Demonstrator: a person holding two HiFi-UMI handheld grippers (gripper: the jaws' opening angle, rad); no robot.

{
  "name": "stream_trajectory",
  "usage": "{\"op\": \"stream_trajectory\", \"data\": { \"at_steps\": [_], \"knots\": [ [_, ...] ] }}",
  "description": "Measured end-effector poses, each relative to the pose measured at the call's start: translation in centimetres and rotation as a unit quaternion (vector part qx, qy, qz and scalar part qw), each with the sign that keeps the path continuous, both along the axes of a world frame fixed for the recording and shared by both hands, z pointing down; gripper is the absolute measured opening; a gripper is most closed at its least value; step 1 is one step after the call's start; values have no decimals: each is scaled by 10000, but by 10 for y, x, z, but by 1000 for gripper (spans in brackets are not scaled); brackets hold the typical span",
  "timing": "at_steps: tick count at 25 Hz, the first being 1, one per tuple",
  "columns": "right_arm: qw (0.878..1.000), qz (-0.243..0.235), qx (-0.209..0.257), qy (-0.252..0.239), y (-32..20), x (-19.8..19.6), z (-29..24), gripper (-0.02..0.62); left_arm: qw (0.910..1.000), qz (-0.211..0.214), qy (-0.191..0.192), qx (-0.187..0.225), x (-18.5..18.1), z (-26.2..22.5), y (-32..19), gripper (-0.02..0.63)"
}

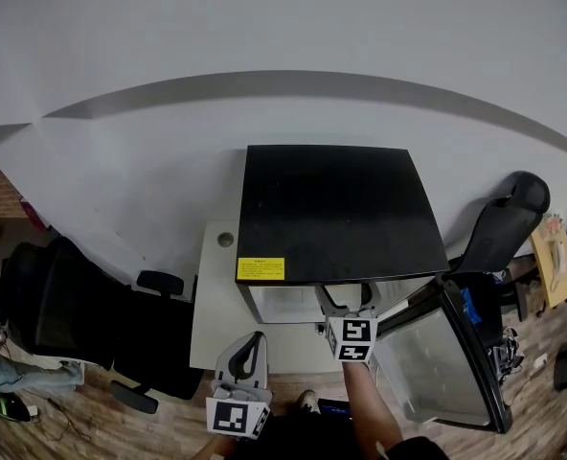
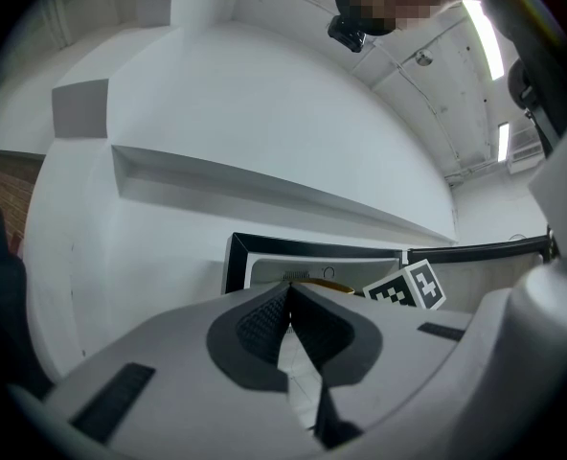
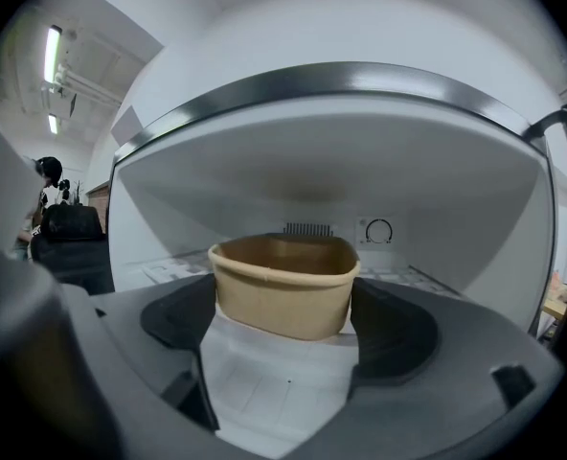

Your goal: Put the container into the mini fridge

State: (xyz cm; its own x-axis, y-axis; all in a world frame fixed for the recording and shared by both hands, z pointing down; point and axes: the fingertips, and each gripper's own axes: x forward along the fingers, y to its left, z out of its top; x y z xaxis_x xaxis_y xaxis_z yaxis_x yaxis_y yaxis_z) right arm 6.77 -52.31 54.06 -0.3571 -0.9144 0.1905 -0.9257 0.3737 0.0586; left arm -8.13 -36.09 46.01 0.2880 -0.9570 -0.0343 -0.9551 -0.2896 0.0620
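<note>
Tan container (image 3: 283,278) clamped between right gripper (image 3: 285,303) fingers — seemingly inside mini fridge (image 3: 322,142) — left gripper (image 2: 288,289) fingers pinched together.

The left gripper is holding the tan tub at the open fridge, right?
Not quite. It is the right gripper that holds the tan tub at the open mini fridge; the right gripper view shows the tub between its jaws. The left gripper is shut with nothing in it.

The mini fridge (image 1: 336,214) stands open, its door (image 1: 442,362) swung wide to the right. Behind the container (image 3: 283,281) its white floor is free. A black chair (image 1: 82,324) crowds the bench's (image 1: 216,305) left edge.
</note>
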Motion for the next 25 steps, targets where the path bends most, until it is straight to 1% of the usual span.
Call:
{"op": "stream_trajectory", "data": {
  "at_steps": [14, 20, 25],
  "knots": [
    [9998, -13, -42, 217, -4, -2, -1, 445, 10000, 9, 58, -41, -6, 3, 6, 8],
    [9998, 29, -31, 201, 6, 2, -2, 445, 10000, 22, 76, -6, -9, 0, 14, 8],
    [9998, 88, -44, 175, 29, 8, -1, 445, 9998, 121, 125, 11, -7, 0, 19, 8]
  ]
}}
